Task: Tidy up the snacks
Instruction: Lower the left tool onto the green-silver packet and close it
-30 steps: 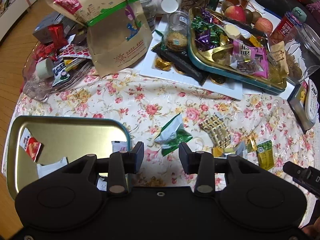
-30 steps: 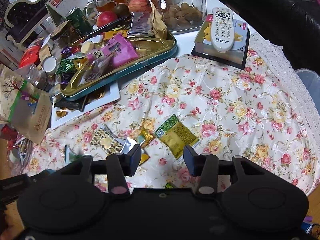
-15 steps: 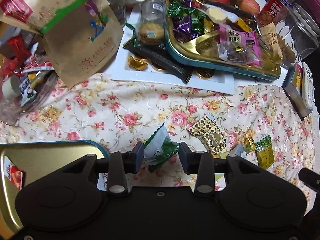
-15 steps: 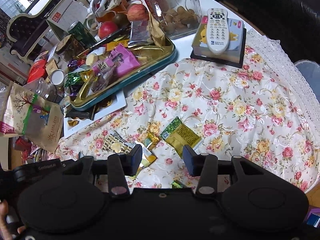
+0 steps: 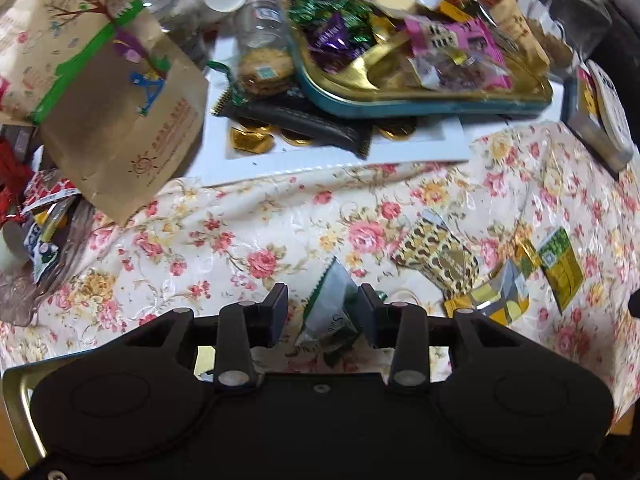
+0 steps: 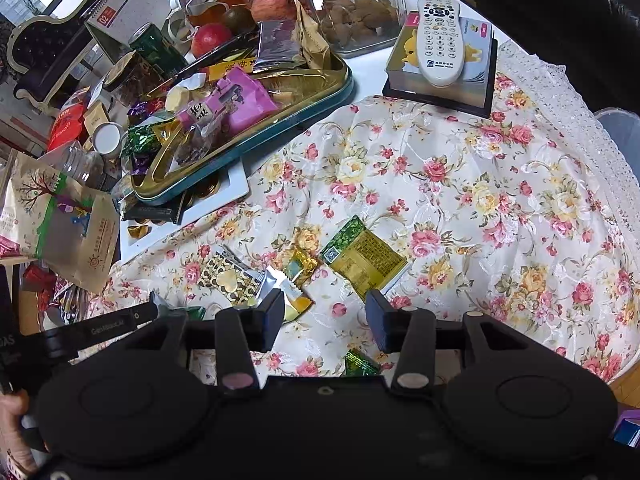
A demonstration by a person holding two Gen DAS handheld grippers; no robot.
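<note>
My left gripper is open, its jaws on either side of a green-and-silver snack packet lying on the floral tablecloth. A leopard-print packet, a yellow-silver packet and a green-yellow packet lie to its right. My right gripper is open and empty above the cloth. Ahead of it lie the green-yellow packet, a small gold candy, the yellow-silver packet and the leopard-print packet. A small green packet lies under it.
A gold tray with teal rim full of sweets sits at the back on a white board. A brown paper bag leans at left. A remote on a box is at right. A gold tin corner shows lower left.
My left gripper has moved right and forward, away from the gold tin, until the green-and-silver packet sits between its jaws. My right gripper has shifted only slightly.
</note>
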